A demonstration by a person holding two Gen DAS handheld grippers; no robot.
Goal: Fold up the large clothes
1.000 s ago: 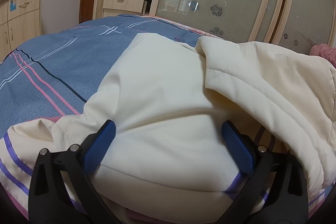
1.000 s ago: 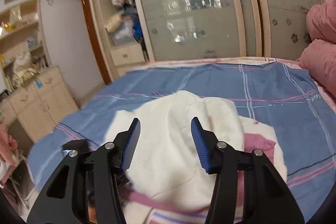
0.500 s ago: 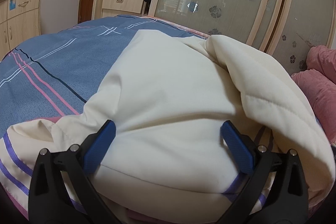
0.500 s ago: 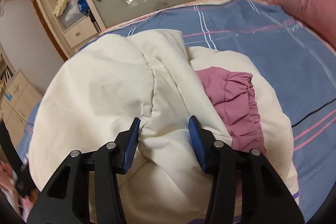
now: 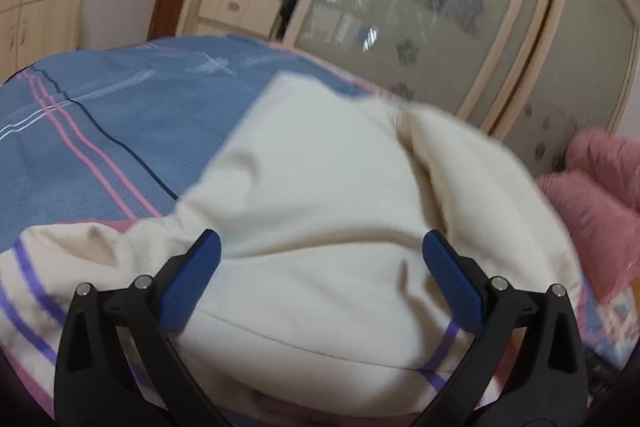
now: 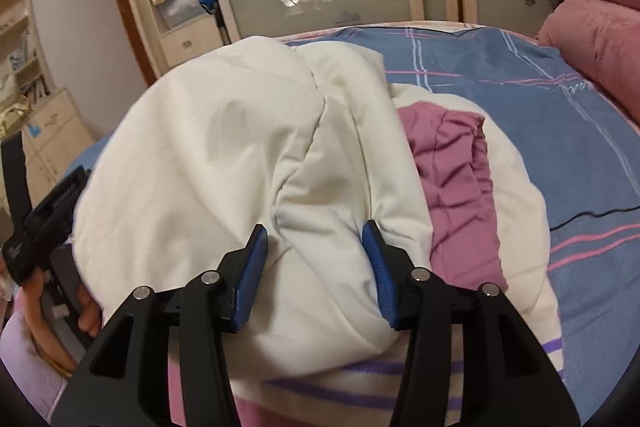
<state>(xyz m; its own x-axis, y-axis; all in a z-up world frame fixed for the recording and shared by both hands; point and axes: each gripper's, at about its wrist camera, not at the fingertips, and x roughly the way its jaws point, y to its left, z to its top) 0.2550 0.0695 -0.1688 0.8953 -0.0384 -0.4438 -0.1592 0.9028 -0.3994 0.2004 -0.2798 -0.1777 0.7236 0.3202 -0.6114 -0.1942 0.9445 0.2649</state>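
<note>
A cream padded jacket (image 6: 224, 155) lies bunched in the middle of a bed (image 6: 540, 95) covered in blue plaid. The right gripper (image 6: 316, 239) has a thick fold of the jacket between its fingers, which are easing apart. The left gripper (image 5: 320, 251) stands wide, jacket hem between its fingers, apparently ungripped. The jacket stretches away from both tools toward the far edge, its pink lining (image 6: 456, 187) exposed on the right.

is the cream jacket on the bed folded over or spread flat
Folded over: the cream jacket is bunched in a thick mound, one layer doubled onto the body, its mauve cuff lying on top.
</note>
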